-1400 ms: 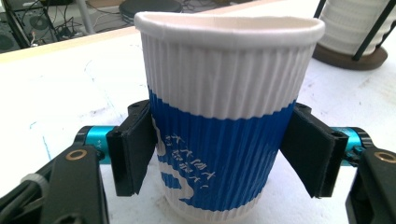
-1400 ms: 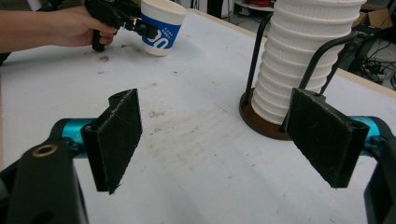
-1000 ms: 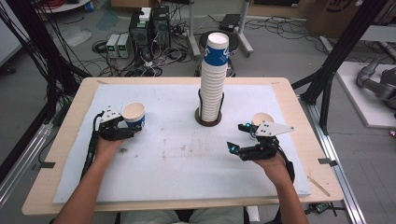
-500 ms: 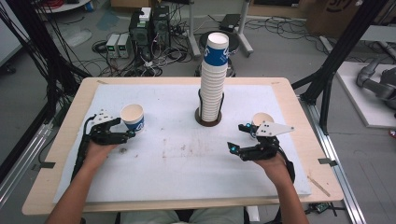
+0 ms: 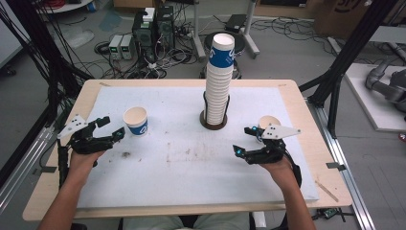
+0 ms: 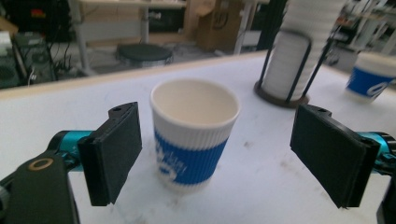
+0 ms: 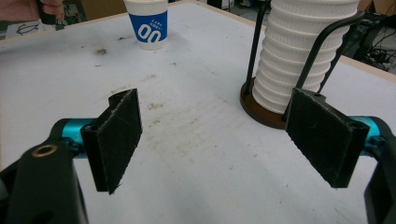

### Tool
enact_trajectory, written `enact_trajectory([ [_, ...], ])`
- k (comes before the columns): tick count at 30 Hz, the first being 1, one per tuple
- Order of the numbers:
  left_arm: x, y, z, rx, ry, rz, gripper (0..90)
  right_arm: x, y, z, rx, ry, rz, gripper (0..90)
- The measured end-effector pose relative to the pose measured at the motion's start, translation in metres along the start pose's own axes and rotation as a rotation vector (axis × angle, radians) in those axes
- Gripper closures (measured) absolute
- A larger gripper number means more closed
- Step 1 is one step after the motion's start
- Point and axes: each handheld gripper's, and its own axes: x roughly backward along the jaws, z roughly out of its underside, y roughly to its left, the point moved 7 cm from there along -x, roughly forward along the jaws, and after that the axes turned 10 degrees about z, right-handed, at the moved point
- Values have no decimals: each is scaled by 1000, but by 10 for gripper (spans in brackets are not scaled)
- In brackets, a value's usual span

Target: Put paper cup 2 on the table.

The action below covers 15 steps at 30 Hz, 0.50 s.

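Your left gripper (image 5: pixel 106 128) has just been opening its jaws and holds nothing now. The blue paper cup (image 5: pixel 136 120) stands upright near the tabletop's left edge, just past them. Your right gripper (image 5: pixel 245 140) waits open. Next, I think, fetch another cup from the cup stack (image 5: pixel 219 81).

Even, diffuse overhead light keeps the table (image 5: pixel 297 100) bright, with soft, faint shadows and no hard glare. The high view is coarse and slightly soft. In the left gripper view the cup (image 6: pixel 194 133) is fairly sharp, while the stack (image 6: pixel 299 51) and background blur. The right gripper view shows wide-angle stretching near its edges.
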Motion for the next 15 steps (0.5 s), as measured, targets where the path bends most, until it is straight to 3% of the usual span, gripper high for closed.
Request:
enact_trajectory([
  [7, -1, -21, -24, -30, -71, 57, 165, 4, -6, 3, -10, 10, 47, 189],
  [15, -17, -47, -28, -69, -85, 103, 163, 14, -19, 9, -37, 41, 141, 189],
])
